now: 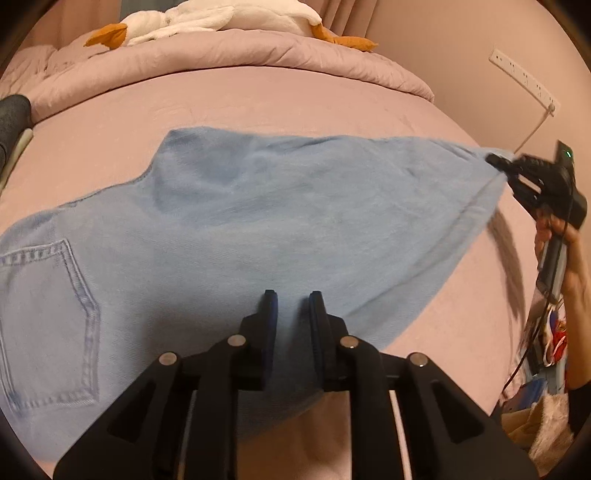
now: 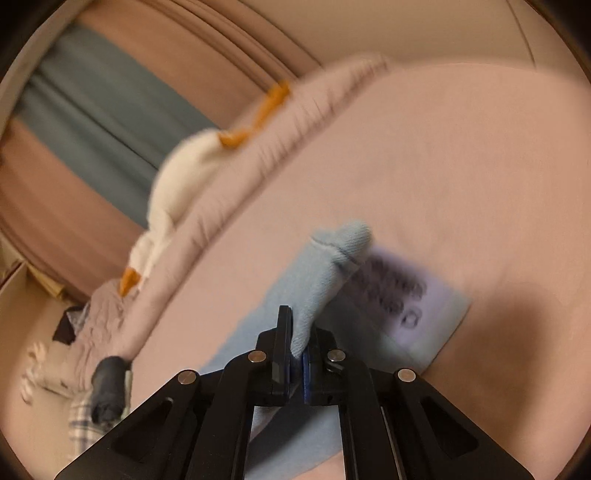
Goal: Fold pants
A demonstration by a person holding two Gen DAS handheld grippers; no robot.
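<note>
A bed (image 1: pixel 295 103) covered in a smooth, matte pink sheet fills both views. Along its far edge a puffy quilt (image 1: pixel 229 55) of the same pink is bunched, and a soft white plush goose (image 1: pixel 207 18) with orange beak and feet is laid on top. The pants (image 1: pixel 240 221), of pale blue denim with a faint twill weave, are spread flat across the sheet; a stitched back pocket (image 1: pixel 48 317) is seen at the left, only in the left wrist view. From that view the cloth is seen drawn to a raised point at the far right, where it is clamped by the right gripper (image 1: pixel 496 162), held in a hand (image 1: pixel 561 240). A white power strip (image 1: pixel 524 79) is fixed to the wall beyond. The left gripper (image 1: pixel 291 299) is held slightly apart over the near edge of the denim, nothing being pinched. In the blurred right wrist view alone, a hemmed fold of denim is seen pressed between the right gripper's pads (image 2: pixel 297 325), and a pale printed label (image 2: pixel 413 306) is shown.
</note>
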